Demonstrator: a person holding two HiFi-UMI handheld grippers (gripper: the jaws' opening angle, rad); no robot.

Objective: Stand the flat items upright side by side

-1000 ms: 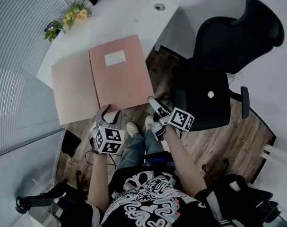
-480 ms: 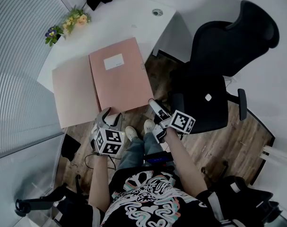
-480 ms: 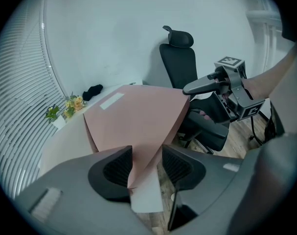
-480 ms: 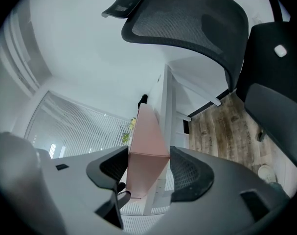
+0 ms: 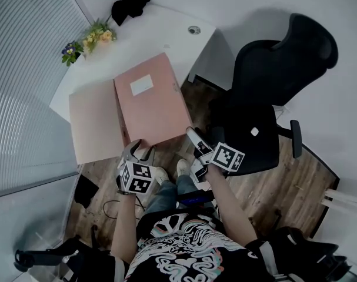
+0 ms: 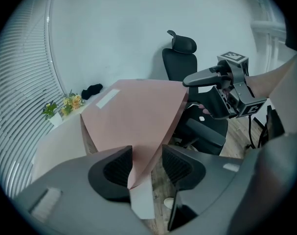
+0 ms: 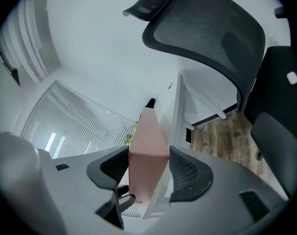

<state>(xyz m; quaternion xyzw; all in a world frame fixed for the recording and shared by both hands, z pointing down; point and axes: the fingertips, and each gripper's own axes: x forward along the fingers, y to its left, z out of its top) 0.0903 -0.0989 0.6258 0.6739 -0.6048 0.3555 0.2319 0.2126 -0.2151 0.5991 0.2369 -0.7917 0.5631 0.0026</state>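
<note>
A pink folder with a white label point(image 5: 152, 107) is tipped up off the white desk point(image 5: 160, 25), its near edge out over the floor. My left gripper point(image 5: 138, 151) is shut on its near left corner, which sits between the pads in the left gripper view point(image 6: 146, 165). On the near right corner my right gripper point(image 5: 193, 135) is shut; its jaws have just been closing, and the folder's spine point(image 7: 148, 146) fills the gap between the pads. A second pink folder point(image 5: 93, 122) lies flat on the desk to the left.
A black office chair point(image 5: 272, 87) stands close on the right, beside the desk's corner. At the desk's far left are flowers point(image 5: 90, 40) and a black object point(image 5: 129, 6). Window blinds run along the left. Wooden floor and the person's feet lie below the folder.
The right gripper has risen with the folder's near right corner, tilting the labelled folder more. The left gripper has stayed at its corner.
</note>
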